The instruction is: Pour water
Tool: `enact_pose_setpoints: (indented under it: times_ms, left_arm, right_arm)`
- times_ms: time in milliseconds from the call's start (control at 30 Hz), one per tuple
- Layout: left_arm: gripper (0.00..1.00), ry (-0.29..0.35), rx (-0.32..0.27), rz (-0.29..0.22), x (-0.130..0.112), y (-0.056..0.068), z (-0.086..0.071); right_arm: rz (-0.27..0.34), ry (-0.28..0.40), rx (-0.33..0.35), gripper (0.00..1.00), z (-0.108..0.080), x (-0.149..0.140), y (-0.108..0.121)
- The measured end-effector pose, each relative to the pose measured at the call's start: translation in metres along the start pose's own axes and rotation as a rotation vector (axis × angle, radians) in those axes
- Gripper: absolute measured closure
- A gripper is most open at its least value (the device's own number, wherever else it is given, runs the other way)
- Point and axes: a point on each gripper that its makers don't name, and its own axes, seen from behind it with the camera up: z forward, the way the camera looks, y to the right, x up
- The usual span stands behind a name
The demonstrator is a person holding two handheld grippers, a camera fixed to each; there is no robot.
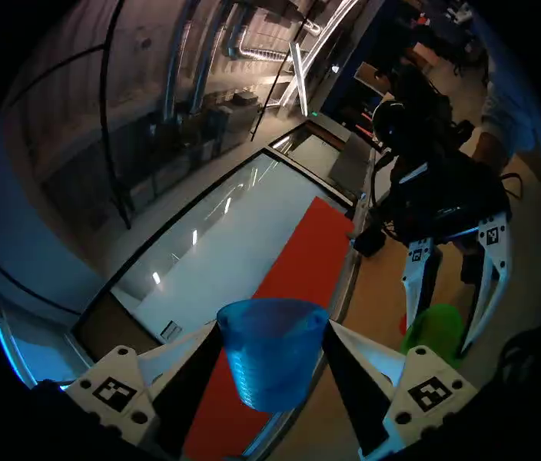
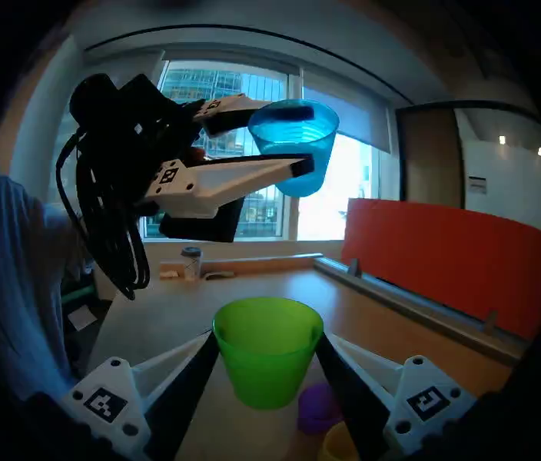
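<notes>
Right gripper view puts the green cup [image 2: 268, 361] low in the centre of the frame. It is clamped between the two white fingers of the right gripper [image 2: 268, 347], with its mouth open upward. In the upper centre, the left gripper [image 2: 303, 142] grasps the blue cup [image 2: 292, 134] from both sides. That cup is well apart from the green rim and raised clear of the counter [image 2: 170, 311].

The blue cup's long axis stands close to upright, so I judge the pour not yet begun. The coming move calls for bringing the blue lip down over the green mouth and then tipping it.

The blue cup is translucent plastic, tapered, with fine ribs around its wall. The green one is opaque, smooth and tapered too. Whether the blue cup holds water cannot be told.

The counter is pale wood, with a red partition [image 2: 455, 257] along its right side. A small purple object [image 2: 318, 407] and a yellow one [image 2: 340, 446] sit at the lower right, just beside the green cup.
</notes>
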Motion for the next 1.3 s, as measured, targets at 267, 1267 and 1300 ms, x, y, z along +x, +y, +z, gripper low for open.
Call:
enact_pose_setpoints:
  times_ms: [267,1267,1300]
  left_arm:
    - [0.13,0.003,0.009,0.057,0.000,-0.001,0.000]
    - [0.13,-0.006,0.011,0.209,0.004,-0.002,0.008]
    - [0.13,-0.006,0.011,0.213,0.004,-0.003,0.008]
  right_arm:
    - [0.002,0.002,0.000,0.10,0.001,0.000,0.003]
    - [0.005,0.014,-0.010,0.10,0.000,0.001,0.011]
    - [0.005,0.014,-0.011,0.10,0.000,0.001,0.011]
